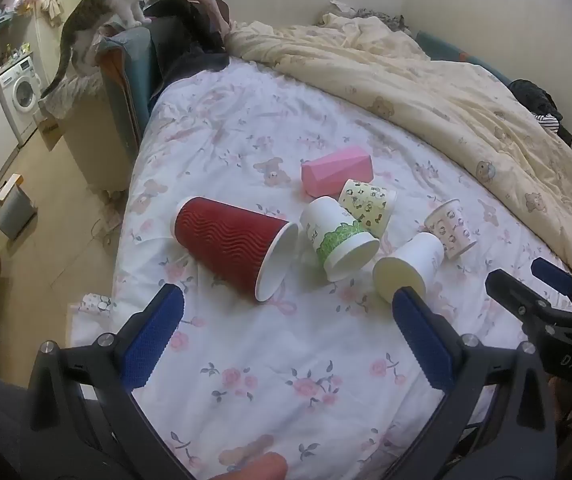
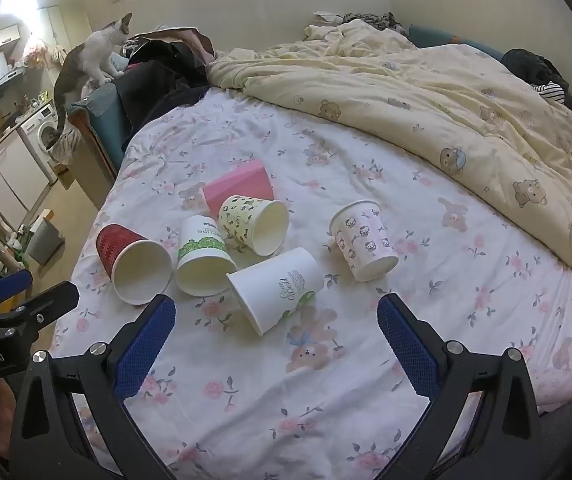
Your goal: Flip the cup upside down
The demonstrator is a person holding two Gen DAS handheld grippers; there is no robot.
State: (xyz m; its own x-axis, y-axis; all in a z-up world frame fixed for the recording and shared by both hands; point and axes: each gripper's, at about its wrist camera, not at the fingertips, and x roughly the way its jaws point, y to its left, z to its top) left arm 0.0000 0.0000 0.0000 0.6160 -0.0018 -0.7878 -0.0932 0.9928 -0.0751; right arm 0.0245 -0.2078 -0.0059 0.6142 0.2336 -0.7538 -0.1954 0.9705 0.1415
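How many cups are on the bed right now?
6, all on their sides in one cluster: red cup at left, green-band cup, leopard cup, pink cup behind, white cup nearest, kitty cup at right. None looks hidden.

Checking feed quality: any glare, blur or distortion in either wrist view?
Left wrist: heavy fisheye bending, dark corners, the red cup sharp, dim warm light. Right wrist: same bending, blown-out glare top left above the cat, cups crisp, soft shadows.
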